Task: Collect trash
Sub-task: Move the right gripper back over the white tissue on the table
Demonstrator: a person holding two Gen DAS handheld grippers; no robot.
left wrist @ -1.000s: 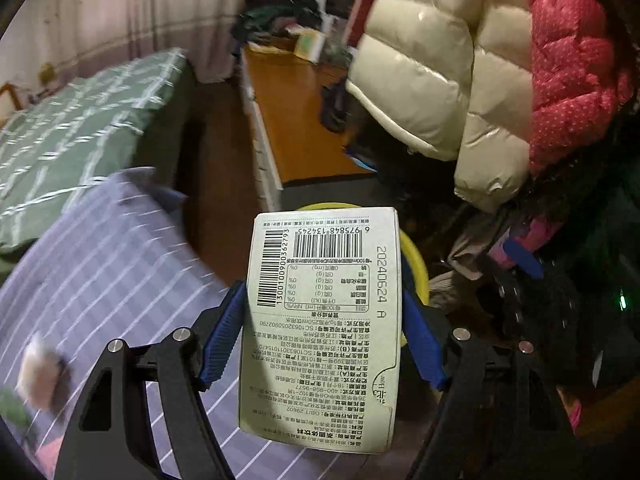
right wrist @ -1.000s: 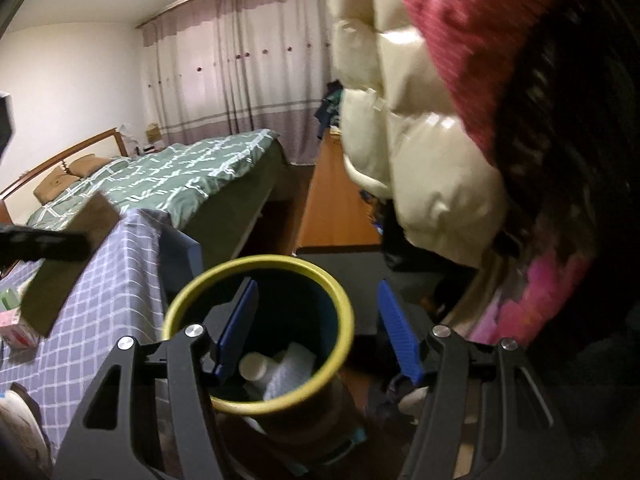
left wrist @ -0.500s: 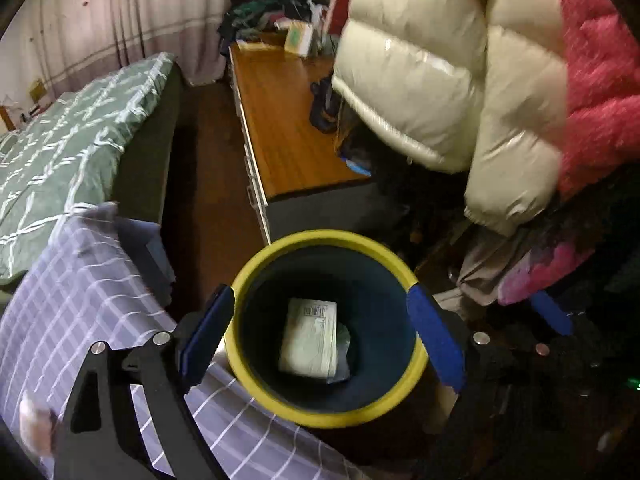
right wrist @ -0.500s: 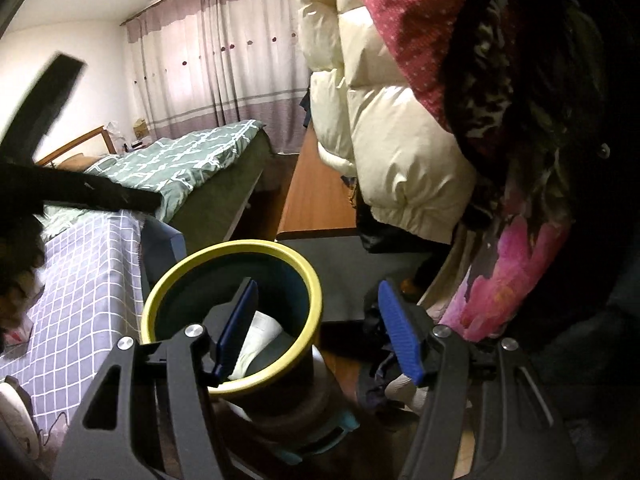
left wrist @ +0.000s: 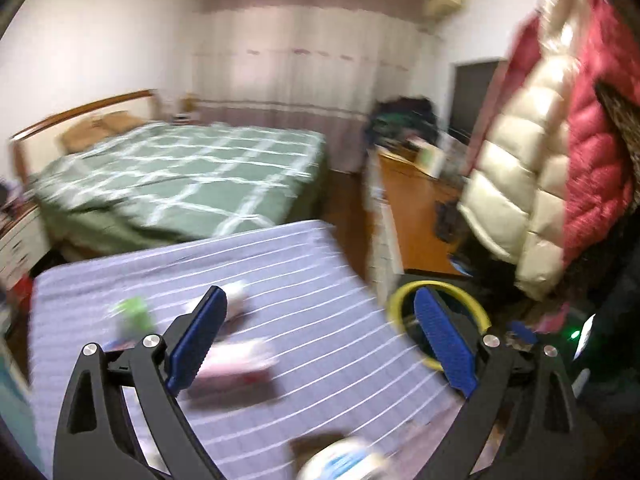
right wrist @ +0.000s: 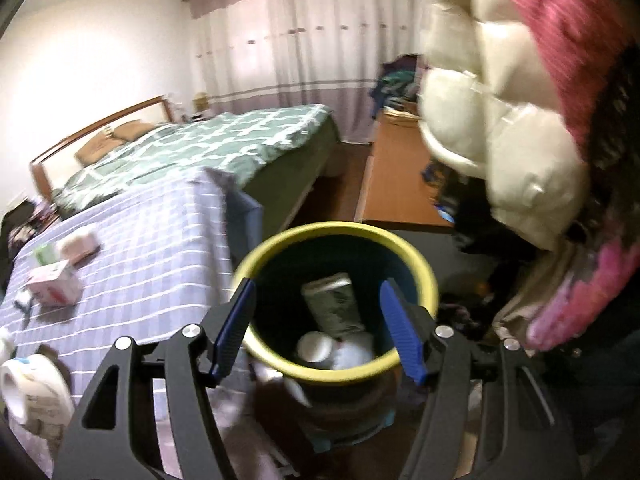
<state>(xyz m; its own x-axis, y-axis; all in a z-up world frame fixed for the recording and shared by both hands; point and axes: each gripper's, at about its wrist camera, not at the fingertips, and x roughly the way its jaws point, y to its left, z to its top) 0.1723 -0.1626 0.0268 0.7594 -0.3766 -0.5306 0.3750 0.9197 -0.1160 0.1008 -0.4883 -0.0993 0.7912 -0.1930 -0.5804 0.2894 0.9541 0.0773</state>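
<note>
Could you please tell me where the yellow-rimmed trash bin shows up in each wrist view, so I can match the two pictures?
Left wrist view: the trash bin sits low on the right, mostly hidden behind the right blue pad of the left tongs.
Right wrist view: the bin fills the lower centre, between the pads of the right tongs, with trash visible inside.
Shared landmark: the green bed.

Carton [right wrist: 334,302] in bin [right wrist: 280,246] beside table [right wrist: 160,240]
</note>
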